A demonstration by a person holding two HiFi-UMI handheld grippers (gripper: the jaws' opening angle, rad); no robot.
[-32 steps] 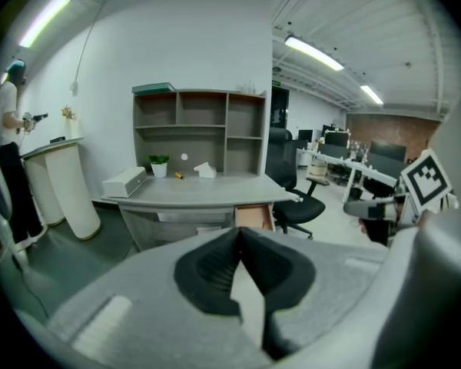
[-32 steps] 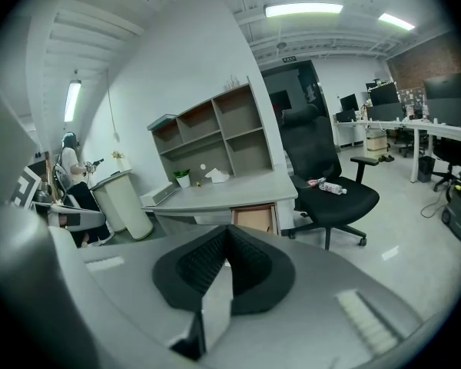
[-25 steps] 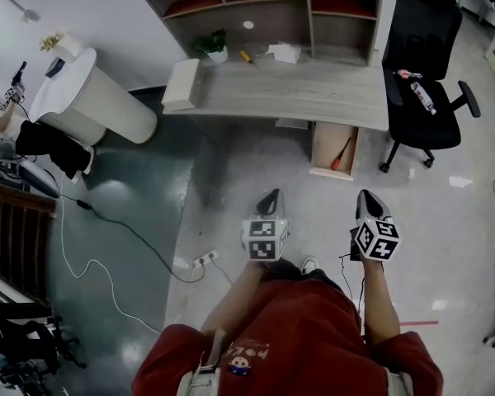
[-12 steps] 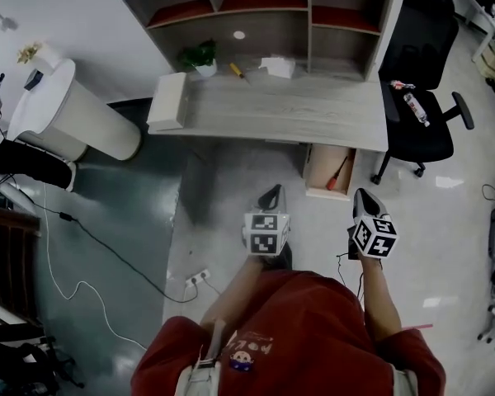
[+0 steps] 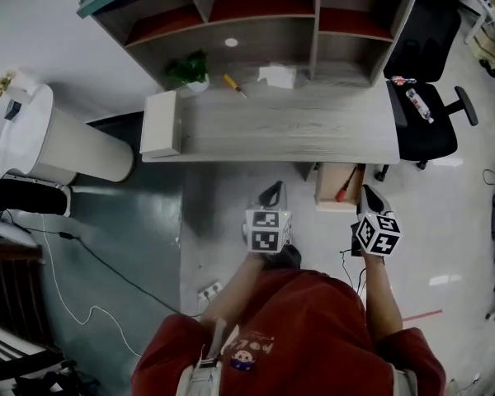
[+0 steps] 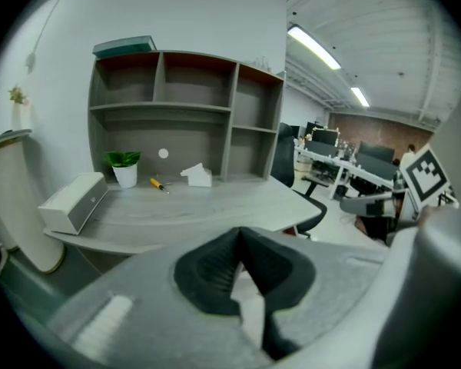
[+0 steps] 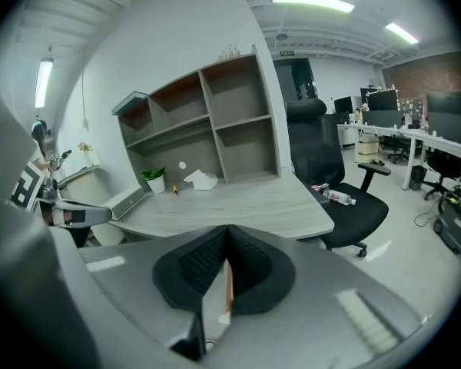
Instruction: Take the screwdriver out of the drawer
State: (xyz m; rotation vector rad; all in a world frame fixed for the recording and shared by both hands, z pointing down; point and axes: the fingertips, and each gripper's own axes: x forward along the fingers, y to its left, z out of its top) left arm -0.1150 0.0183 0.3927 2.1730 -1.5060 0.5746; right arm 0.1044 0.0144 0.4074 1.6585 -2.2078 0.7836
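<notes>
Left hand-held gripper (image 5: 271,195) and right hand-held gripper (image 5: 366,195) are both pressed together and empty, held low in front of the person, short of the worktop (image 5: 297,130). The right one is just beside the open drawer (image 5: 323,185) under the worktop's right end, so it's probably the picking side. The red-handled screwdriver (image 5: 344,190) lies in the drawer, untouched. The yellow screwdriver (image 5: 231,82) on the worktop is likely not the target.

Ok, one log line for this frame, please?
left gripper: shut, empty | right gripper: shut, empty | drawer: open under desk | screwdriver: in drawer, untouched | stage: not yet reached
</notes>
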